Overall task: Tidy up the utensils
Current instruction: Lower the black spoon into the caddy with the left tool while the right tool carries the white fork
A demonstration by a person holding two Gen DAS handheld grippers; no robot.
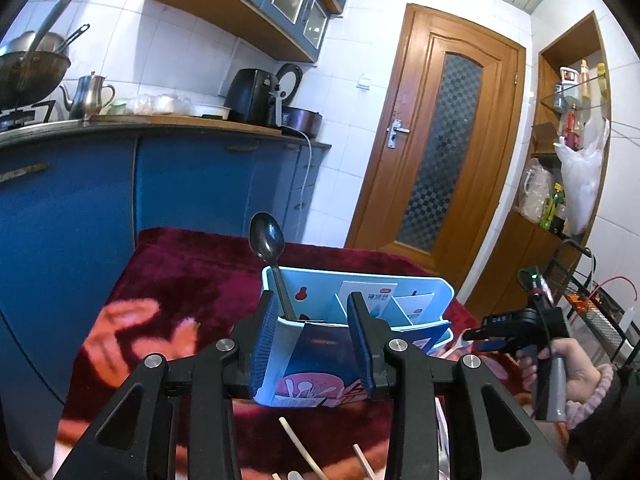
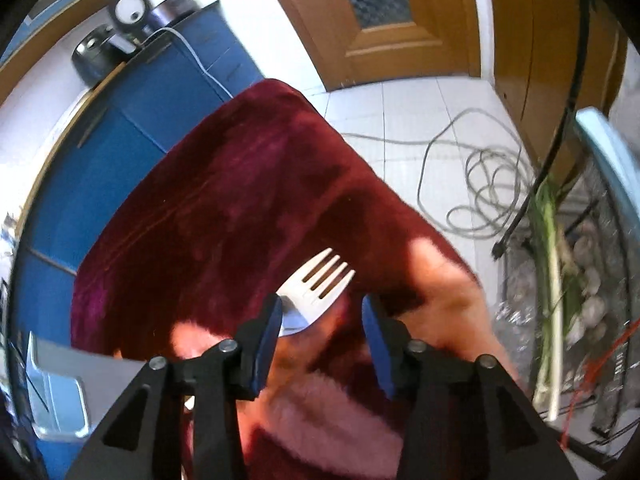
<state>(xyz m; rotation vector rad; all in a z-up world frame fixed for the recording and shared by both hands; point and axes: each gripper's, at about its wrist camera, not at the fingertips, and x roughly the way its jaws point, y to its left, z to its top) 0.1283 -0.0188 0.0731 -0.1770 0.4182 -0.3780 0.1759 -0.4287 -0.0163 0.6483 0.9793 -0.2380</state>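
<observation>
The left tool point(image 1: 314, 344) fills the near edge of its view: black hinged arms, silver rivets, ribbed blue pads. Its pads sit on either side of the near end of a light-blue plastic caddy point(image 1: 420, 284), one pad against the end's left corner, the other over the printed front; whether they press on it I cannot tell. The caddy is a rectangular box with rounded corners, split by thin partitions. A dark, glossy metal spoon point(image 1: 267, 236) stands upright in its left compartment, bowl up; printed cards stick out of the others. Pale wooden sticks point(image 1: 302, 450) lie on the cloth below the tool.

The tabletop wears a plush, deep-red cloth point(image 1: 192, 268) with pink patches.

The right tool point(image 2: 320, 324) points steeply down at that cloth, jaws partly open and gripping nothing. A white plastic fork point(image 2: 316, 284) lies flat on the cloth, tines pointing away, its neck passing just beside the left pad; its handle is hidden. This view is blurred.

In the left view a hand point(image 1: 576, 372) with a fuzzy pink cuff wraps the right tool's grey handle, to the right of the caddy.
</observation>
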